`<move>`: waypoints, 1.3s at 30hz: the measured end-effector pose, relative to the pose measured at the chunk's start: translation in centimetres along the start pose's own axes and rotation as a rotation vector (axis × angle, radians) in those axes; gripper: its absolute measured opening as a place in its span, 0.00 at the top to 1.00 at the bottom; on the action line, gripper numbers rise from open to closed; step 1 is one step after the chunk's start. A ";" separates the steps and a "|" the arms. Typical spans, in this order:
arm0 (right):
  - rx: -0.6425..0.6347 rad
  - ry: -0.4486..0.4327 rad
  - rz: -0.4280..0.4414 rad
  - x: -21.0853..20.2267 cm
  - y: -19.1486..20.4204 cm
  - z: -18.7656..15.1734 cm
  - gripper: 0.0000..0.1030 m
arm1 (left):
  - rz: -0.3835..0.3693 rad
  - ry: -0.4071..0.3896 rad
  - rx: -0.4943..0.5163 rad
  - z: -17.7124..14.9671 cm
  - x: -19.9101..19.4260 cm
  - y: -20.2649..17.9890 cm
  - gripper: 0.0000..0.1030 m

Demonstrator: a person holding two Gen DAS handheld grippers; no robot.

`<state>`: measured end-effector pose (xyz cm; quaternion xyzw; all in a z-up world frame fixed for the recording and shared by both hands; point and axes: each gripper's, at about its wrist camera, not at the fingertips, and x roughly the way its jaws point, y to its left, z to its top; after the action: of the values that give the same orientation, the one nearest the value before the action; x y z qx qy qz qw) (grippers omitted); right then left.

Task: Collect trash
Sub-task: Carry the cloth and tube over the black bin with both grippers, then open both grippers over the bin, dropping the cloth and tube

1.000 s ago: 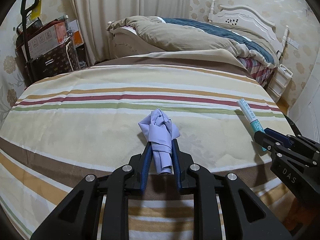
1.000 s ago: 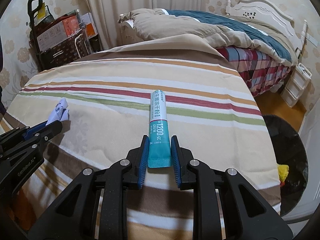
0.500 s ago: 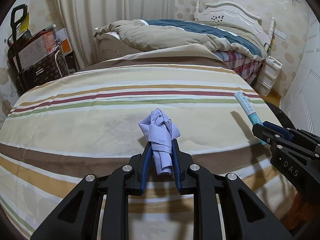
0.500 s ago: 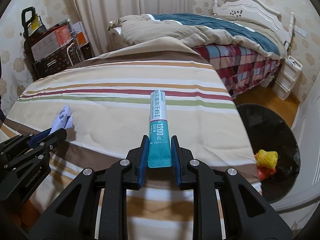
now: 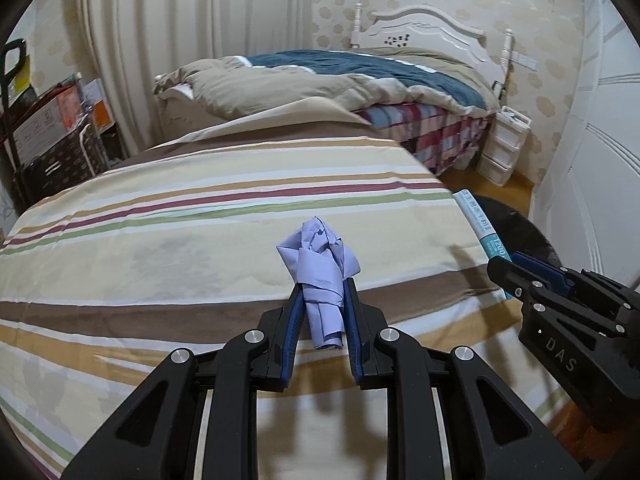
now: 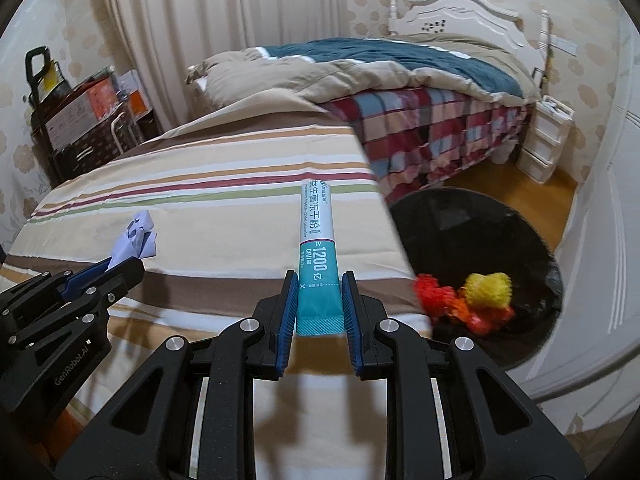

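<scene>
Left gripper (image 5: 323, 300) clamped on paper wad (image 5: 320, 264), long axis running away along fingers, over striped bed (image 5: 180, 240). Right gripper (image 6: 319, 300) clamped on teal sachet (image 6: 317, 248), pointing straight ahead past bed edge. Black bin (image 6: 500, 216) at right, holding red (image 6: 434, 292) and yellow (image 6: 488, 284) trash; near rim blurred.

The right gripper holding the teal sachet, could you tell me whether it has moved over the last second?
Yes. The right gripper, shut on the teal sachet, has swung right: the black bin sits nearer the view's centre and the striped sheet's edge has shifted left.
</scene>
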<state>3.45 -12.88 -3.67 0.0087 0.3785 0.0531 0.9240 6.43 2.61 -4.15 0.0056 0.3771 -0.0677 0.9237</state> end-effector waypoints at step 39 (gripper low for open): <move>0.242 -0.003 -0.205 3.5 -17.0 2.3 0.78 | -0.167 0.025 0.183 6.5 8.7 -16.0 0.79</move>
<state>9.06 -29.33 -5.43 0.0815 0.3795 -0.0877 0.9174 15.04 -14.66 -4.86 0.0594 0.3801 -0.1784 0.9056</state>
